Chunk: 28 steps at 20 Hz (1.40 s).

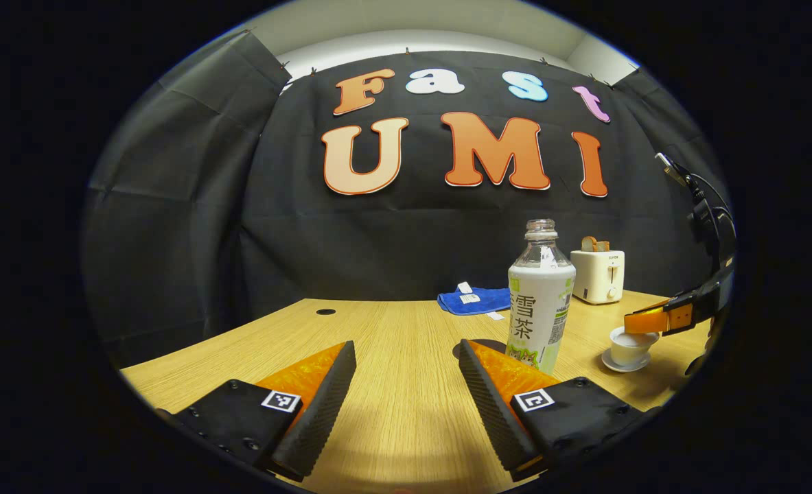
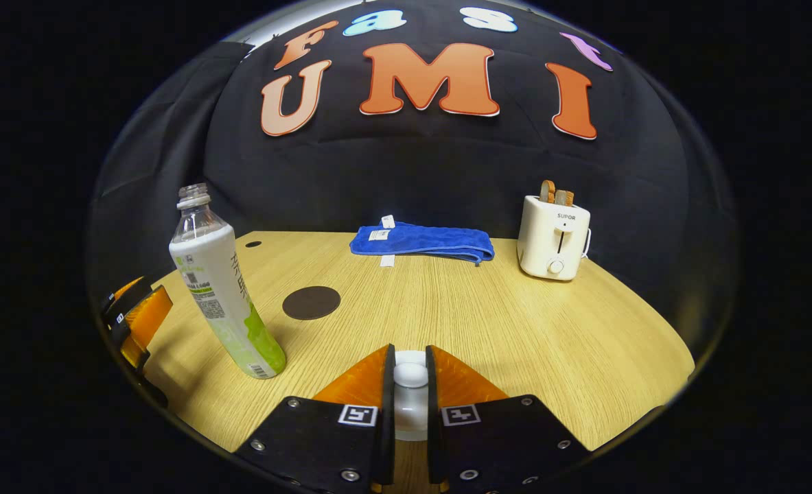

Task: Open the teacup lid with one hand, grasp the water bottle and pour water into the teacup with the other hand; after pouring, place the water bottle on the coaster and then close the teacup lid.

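Right fingers (image 2: 410, 384) pinch the rounded lid knob (image 2: 410, 374); left fingers (image 1: 406, 384) gape beside the plastic bottle (image 1: 540, 302).

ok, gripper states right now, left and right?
Left gripper: open, empty, fingers apart short of the water bottle.
Right gripper: closed on the teacup lid's knob.

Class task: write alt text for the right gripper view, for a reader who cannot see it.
The right hand-held gripper is closed on the knob of a white teacup lid over a wooden table. To its left stand an uncapped water bottle and a dark round coaster; a blue cloth and toaster sit behind.
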Available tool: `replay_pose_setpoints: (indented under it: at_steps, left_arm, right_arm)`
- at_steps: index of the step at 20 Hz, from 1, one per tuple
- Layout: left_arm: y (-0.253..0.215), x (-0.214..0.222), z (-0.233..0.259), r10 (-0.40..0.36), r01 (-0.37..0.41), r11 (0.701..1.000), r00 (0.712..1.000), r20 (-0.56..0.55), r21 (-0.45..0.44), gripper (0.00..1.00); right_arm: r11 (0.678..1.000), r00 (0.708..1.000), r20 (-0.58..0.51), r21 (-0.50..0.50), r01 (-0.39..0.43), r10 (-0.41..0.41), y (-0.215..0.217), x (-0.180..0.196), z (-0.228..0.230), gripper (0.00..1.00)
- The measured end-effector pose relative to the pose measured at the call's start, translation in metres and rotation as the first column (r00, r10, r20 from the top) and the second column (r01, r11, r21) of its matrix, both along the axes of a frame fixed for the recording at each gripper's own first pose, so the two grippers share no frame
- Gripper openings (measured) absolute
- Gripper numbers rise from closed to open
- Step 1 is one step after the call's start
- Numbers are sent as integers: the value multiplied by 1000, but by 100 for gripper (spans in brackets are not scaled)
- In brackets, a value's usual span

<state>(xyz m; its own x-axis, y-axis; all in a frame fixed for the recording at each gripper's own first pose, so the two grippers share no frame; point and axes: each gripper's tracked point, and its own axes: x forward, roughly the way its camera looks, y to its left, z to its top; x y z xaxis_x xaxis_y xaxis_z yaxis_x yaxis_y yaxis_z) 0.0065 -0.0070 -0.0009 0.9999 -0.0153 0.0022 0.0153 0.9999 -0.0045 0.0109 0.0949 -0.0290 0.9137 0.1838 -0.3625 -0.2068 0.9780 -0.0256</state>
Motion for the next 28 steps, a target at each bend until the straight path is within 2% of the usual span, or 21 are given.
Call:
replay_pose_setpoints:
  at_steps: [4,8,10,13,16,20,22,24,26,28]
  left_arm:
    - [5,1,0,24,-24,1000,1000,0,2,96]
    - [31,-1,-2,168,-168,986,986,-9,10,97]
    - [31,0,-2,189,-189,982,982,-12,10,97]
    - [17,1,-1,117,-117,993,993,-6,7,97]
    - [17,2,0,99,-99,995,995,-1,3,97]
    - [-11,0,-3,-8,8,1000,1000,-18,-11,96]
    - [-45,-7,2,-79,77,996,996,-32,-36,95]
    - [-73,-11,19,-111,111,994,994,-2,2,96]
    - [-99,-13,33,-134,133,990,990,31,36,96]
    - [-124,-13,38,-162,161,986,986,42,44,97]
  right_arm:
    - [999,997,76,52,-16,12,-7,-5,32,18]
    - [998,990,140,55,5,-13,-43,-11,52,18]
    - [998,985,165,46,41,-48,-71,-14,55,18]
    - [994,978,180,55,96,-105,-109,-16,50,18]
    - [987,976,163,96,126,-141,-132,-19,36,18]
    - [978,979,116,139,154,-171,-153,-23,5,18]
    - [969,976,103,176,174,-194,-164,-24,-8,18]
    - [956,974,99,235,176,-204,-170,-26,-2,18]
    - [963,967,122,183,200,-224,-185,-27,-2,18]
    - [961,966,133,197,192,-221,-186,-32,5,19]
